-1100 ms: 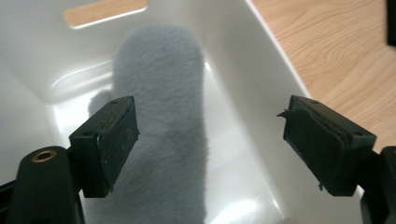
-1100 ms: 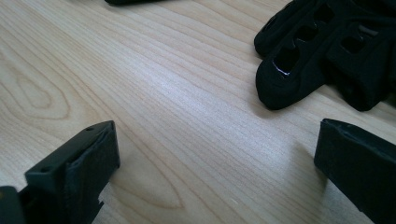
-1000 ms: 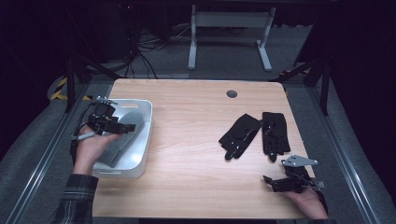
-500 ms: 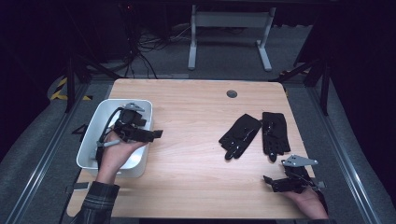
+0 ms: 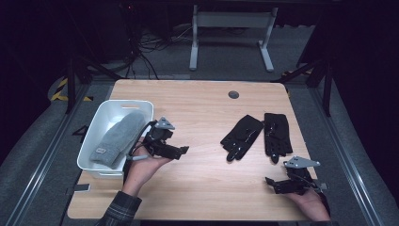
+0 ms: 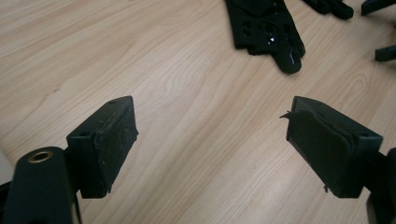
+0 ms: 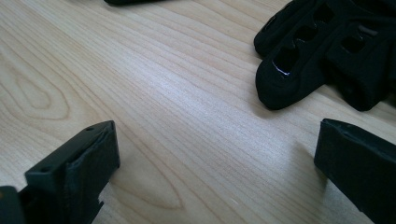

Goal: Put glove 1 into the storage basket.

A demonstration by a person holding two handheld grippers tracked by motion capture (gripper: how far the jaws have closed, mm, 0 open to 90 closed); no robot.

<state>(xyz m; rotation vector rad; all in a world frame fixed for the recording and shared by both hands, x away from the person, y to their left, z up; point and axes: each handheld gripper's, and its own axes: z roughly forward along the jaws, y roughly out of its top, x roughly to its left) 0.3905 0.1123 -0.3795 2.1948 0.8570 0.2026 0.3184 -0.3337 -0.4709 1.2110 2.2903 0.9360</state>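
Black gloves (image 5: 259, 135) lie side by side on the right half of the wooden table (image 5: 202, 188), with bare wood all around them. The left gripper (image 5: 181, 150) sits just beside the white bin (image 5: 141, 104) holding a grey hat (image 5: 117, 137), jaws wide apart and empty, pointing at the gloves. The right gripper (image 5: 269, 182) rests near the front edge, open too, and its own view shows glove fingertips (image 7: 285, 79) up close.

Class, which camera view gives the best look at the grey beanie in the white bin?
The high view: the grey beanie lies whole inside the white bin. The two gripper views look across the wooden table toward the black gloves instead.
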